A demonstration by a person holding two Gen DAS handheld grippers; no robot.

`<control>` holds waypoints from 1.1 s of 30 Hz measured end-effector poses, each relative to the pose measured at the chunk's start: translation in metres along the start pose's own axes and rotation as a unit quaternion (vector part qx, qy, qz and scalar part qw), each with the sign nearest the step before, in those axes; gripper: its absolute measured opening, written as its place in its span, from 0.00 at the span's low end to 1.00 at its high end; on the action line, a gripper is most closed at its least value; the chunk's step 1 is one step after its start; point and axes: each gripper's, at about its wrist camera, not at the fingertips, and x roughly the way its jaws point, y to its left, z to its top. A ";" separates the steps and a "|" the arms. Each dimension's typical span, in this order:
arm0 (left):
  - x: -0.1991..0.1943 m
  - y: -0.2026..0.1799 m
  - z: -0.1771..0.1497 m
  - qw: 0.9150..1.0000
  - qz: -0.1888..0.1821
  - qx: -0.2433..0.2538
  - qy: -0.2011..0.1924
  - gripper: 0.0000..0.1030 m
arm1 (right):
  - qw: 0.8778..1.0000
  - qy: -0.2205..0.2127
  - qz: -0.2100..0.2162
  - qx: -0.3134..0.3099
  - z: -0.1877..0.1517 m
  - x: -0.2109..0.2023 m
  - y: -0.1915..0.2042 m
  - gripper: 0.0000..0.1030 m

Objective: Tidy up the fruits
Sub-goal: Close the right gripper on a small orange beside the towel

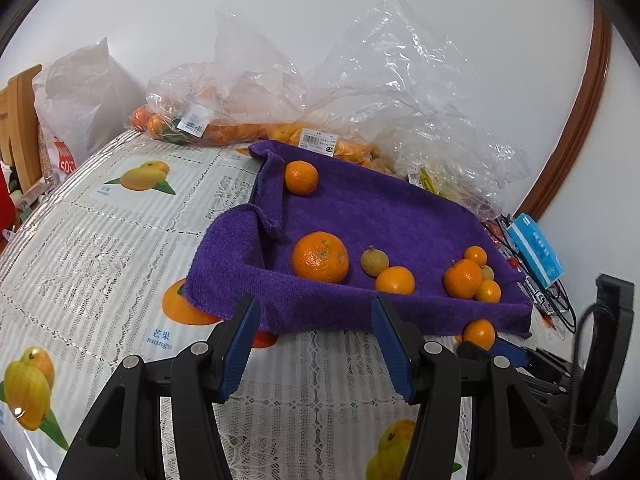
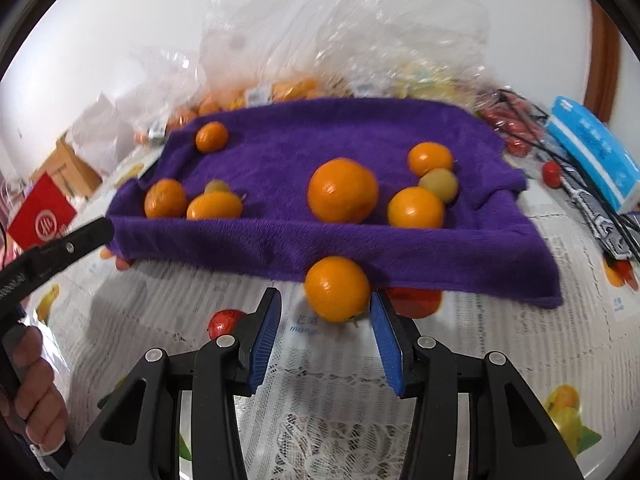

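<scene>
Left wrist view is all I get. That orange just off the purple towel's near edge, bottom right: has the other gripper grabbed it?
Observer: Not gripped. In the right wrist view the orange sits between the right gripper's fingertips, with a clear gap on one side.
Operator: And what carries the gripper my camera is on?
Observer: A person's hand, seen at that view's left edge, is wrapped around the handle of the left gripper.
</scene>
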 end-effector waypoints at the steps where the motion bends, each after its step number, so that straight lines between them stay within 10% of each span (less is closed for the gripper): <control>1: 0.000 -0.001 0.000 1.000 0.001 0.002 0.000 0.54 | 1.000 0.007 -0.006 -0.005 0.001 0.004 0.002 0.46; 19: 0.005 -0.004 -0.001 0.999 -0.028 0.001 0.022 0.54 | 0.999 -0.011 -0.014 0.034 0.002 -0.003 -0.015 0.32; 33: 0.014 -0.040 -0.017 0.994 -0.038 0.090 0.057 0.54 | 0.998 -0.014 -0.038 0.046 -0.016 -0.023 -0.035 0.32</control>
